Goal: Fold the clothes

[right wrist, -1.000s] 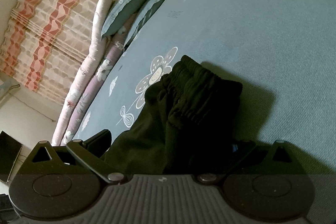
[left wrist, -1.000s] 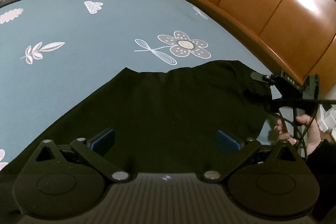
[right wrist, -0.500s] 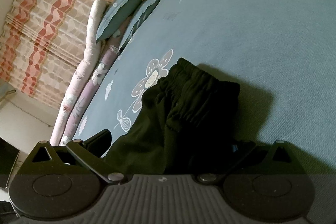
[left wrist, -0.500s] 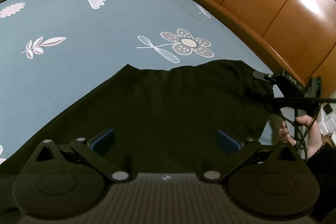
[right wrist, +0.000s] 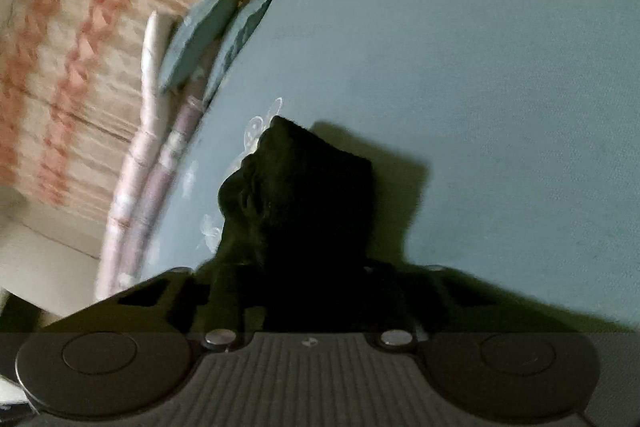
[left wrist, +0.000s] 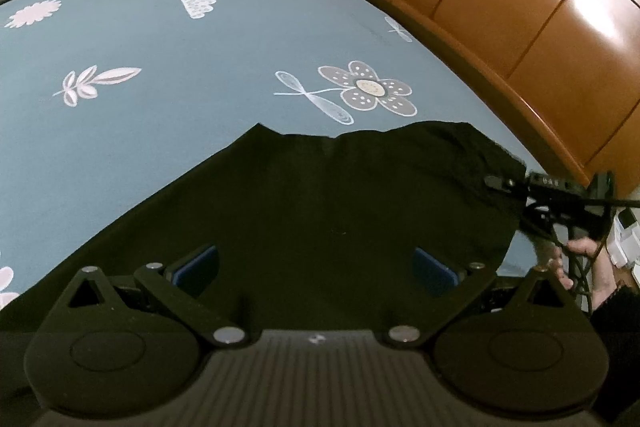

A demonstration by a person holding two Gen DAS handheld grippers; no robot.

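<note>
Since a second ago the right gripper [right wrist: 308,291] has closed from wide onto the bunched waistband corner of the black trousers [left wrist: 340,211], which lie flat on the bed [left wrist: 180,67]; the left gripper [left wrist: 316,267], jaws wide, hovers mid-cloth.

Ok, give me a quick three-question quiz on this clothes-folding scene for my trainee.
1. True or false: the left hand-held gripper is shut on the black fabric garment.
2. What grips the garment's bunched end? A: the right hand-held gripper. B: the left one. C: nothing.
3. Fill in: the garment lies on a blue-grey bedsheet printed with ____.
Key: 1 false, its fingers are apart; 2 A; 3 flowers.
</note>
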